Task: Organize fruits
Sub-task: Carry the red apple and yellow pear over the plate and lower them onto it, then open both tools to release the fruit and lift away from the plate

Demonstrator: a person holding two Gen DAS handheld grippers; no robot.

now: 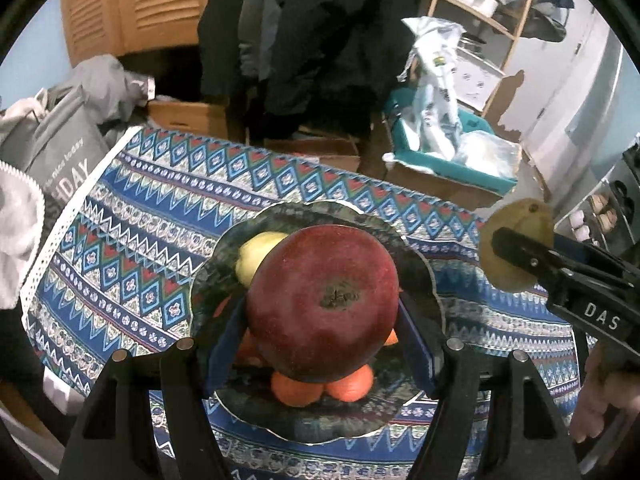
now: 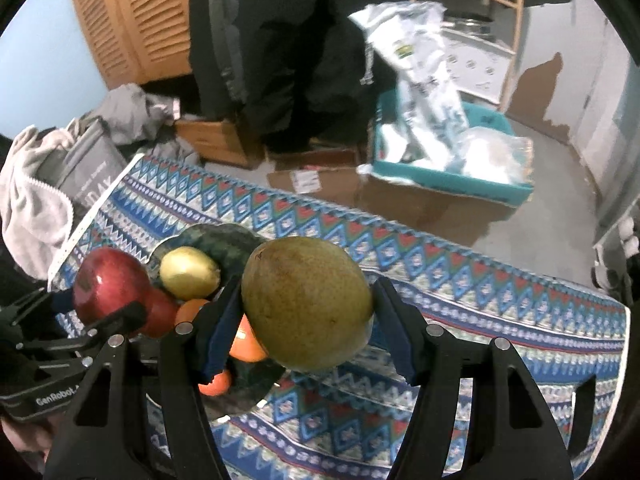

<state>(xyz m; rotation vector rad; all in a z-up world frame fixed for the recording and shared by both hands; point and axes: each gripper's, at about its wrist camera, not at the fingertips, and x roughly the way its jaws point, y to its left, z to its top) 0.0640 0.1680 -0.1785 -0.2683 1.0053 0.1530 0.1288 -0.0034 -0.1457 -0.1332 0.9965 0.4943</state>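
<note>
Fruit of several kinds shows across the two views. One red apple is clamped between the fingers of the left gripper, which press its two sides; its dimpled end faces the left wrist camera, and it hangs above the dark scallop-edged plate. One green-brown pear is pinched between the blue-padded fingers of the right gripper, held over the desk just right of the plate. Its long axis runs from upper left to lower right, and a small dark spot at its upper left end may be the stem point, though I cannot tell for sure.

On the plate lies one yellow lemon, long axis roughly level in the right wrist view, at the far side of the dish. Beside it sits a second red fruit, partly hidden behind the held apple. Orange fruits lie at the near side of the plate: two show below the apple in the left wrist view, and slivers at either side suggest more, so I cannot give a sure count.

A blue patterned cloth covers the desk. Beyond it stand cardboard boxes, one teal bin holding plastic packages, and a wooden louvred door.
</note>
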